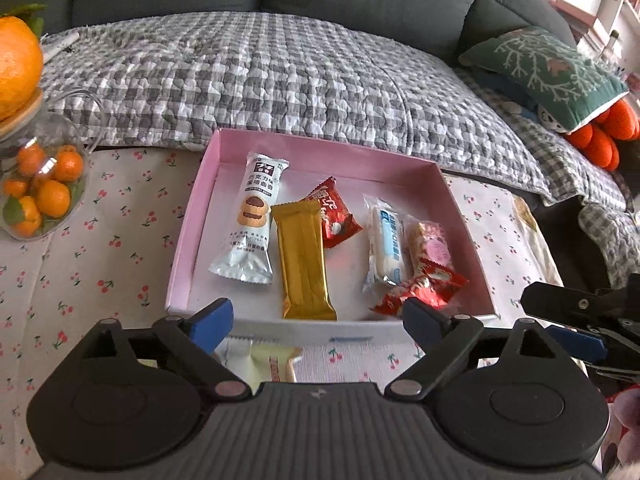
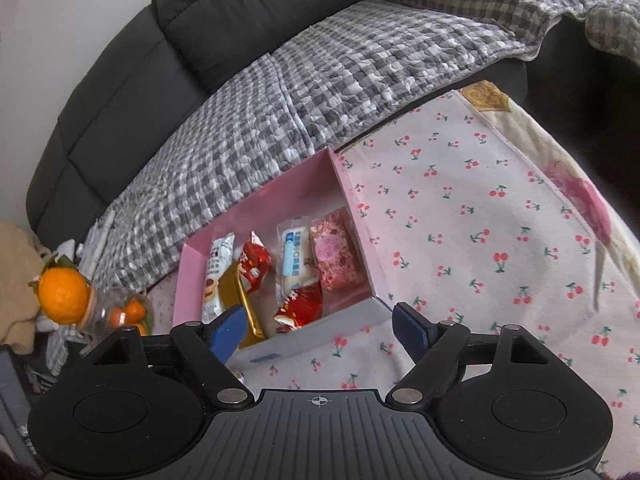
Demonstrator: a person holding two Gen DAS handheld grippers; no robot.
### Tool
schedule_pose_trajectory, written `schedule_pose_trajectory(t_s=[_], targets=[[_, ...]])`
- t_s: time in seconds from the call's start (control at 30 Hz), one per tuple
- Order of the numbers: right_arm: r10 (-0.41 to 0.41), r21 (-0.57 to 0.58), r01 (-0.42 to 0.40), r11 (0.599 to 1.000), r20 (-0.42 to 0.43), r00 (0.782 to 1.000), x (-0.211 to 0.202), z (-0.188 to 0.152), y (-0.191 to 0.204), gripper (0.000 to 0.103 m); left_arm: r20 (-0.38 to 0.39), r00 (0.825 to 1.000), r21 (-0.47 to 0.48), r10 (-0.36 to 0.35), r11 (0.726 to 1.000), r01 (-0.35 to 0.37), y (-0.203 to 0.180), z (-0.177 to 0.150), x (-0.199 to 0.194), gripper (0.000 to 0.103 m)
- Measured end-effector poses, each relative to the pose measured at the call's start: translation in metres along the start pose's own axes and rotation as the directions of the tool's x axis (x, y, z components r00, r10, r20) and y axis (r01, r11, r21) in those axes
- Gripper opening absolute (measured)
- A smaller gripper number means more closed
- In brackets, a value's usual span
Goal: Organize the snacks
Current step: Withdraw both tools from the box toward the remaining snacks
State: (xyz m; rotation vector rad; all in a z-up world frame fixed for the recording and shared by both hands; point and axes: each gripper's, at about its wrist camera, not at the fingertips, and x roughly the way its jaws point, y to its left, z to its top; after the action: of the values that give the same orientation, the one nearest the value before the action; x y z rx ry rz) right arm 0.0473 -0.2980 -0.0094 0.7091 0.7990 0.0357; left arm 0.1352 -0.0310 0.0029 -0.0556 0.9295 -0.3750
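A pink box [image 1: 192,220] sits on the cherry-print tablecloth and holds several snacks: a white cookie pack [image 1: 250,224], a gold bar [image 1: 304,256], a red candy [image 1: 334,210], a white-blue pack [image 1: 384,244], a pink pack [image 1: 434,246] and a red wrapper [image 1: 420,290]. A pale yellow snack [image 1: 264,364] lies outside, in front of the box, just below my open, empty left gripper [image 1: 316,316]. My right gripper [image 2: 318,328] is open and empty near the box's [image 2: 360,204] front right corner; it also shows in the left wrist view [image 1: 580,320].
A glass jar of small oranges [image 1: 40,192] with a big orange [image 1: 16,64] on top stands left of the box. A grey sofa with a checked blanket [image 1: 280,80] lies behind the table. A green cushion [image 1: 548,68] is at right.
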Motion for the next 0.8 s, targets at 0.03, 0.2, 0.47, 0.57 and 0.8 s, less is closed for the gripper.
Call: schedule_pose_trajectory(t_s=[0.03,0.2,0.47,0.57,0.8], targets=[[-0.002,-0.006,0.002,1.000,-0.004,1.000,-0.001,-0.001,0.000,0.081,-0.002,1.000,0.002,0.001,1.000,-0.001,0.000,-0.002,-0.005,0.093],[-0.012,-0.034,0.011,0.999,-0.024,1.000,-0.009,-0.007,0.001,0.081,-0.010,1.000,0.009,0.007,1.000,-0.007,-0.004,-0.011,-0.019,0.097],[-0.010,-0.095,0.005,0.995,-0.048,0.999,-0.029,-0.023,0.008,0.088,-0.029,1.000,-0.020,0.011,1.000,-0.011,0.001,-0.030,-0.039,0.100],[-0.011,-0.132,0.004,0.991,-0.048,0.999,-0.038,-0.031,0.011,0.088,-0.021,1.000,-0.015,0.006,1.000,-0.007,0.004,-0.038,-0.044,0.101],[-0.013,-0.222,-0.003,0.975,-0.067,0.998,-0.051,-0.048,0.018,0.088,-0.010,0.999,-0.008,0.041,0.999,-0.041,0.018,-0.046,-0.054,0.102]])
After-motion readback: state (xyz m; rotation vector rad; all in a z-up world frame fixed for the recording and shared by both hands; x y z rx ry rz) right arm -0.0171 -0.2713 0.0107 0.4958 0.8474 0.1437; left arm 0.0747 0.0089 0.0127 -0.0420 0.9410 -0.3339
